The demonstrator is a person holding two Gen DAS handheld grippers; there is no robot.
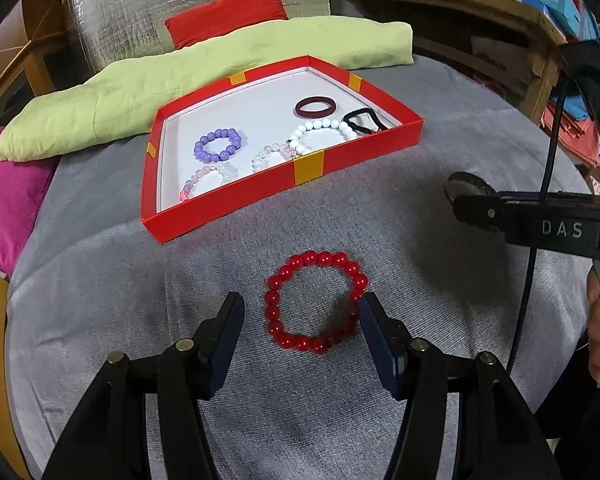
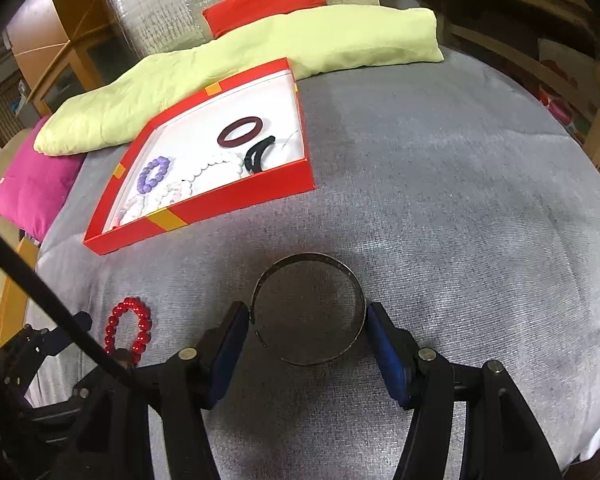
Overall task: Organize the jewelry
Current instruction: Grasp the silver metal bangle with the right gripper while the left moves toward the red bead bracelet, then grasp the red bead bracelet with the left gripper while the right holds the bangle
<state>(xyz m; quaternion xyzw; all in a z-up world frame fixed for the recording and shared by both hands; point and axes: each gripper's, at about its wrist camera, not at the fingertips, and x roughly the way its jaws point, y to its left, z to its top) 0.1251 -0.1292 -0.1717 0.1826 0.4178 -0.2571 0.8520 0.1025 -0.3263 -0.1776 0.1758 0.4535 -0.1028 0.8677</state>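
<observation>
Left wrist view shows the left tongs (image 1: 302,312) angled down over a grey cloth-covered worktop (image 1: 420,184), jaws apart and grasping nothing; a red bead bracelet (image 1: 315,301) lies flat on the cloth between the two pads, its right edge at or just beside the right pad, contact not determinable. Beyond it sits a shallow red box (image 1: 236,196) with yellow tape marks and a white floor, holding a purple bead bracelet (image 1: 218,145), a white bead bracelet (image 1: 324,130), two pale pink-and-clear bead bracelets (image 1: 208,180), a dark maroon bangle (image 1: 315,107) and a black hair tie (image 1: 364,120). Right wrist view shows the right tongs (image 2: 306,320) likewise released, their pads flanking an open metal cuff bangle (image 2: 309,309) that rests on the cloth; the pads stand close against its sides, and a firm grip cannot be confirmed. A lime-green pillow (image 2: 236,68) lies behind the box, with a red cushion (image 2: 264,0) beyond it and a magenta cushion (image 2: 32,184) at the far left edge.
</observation>
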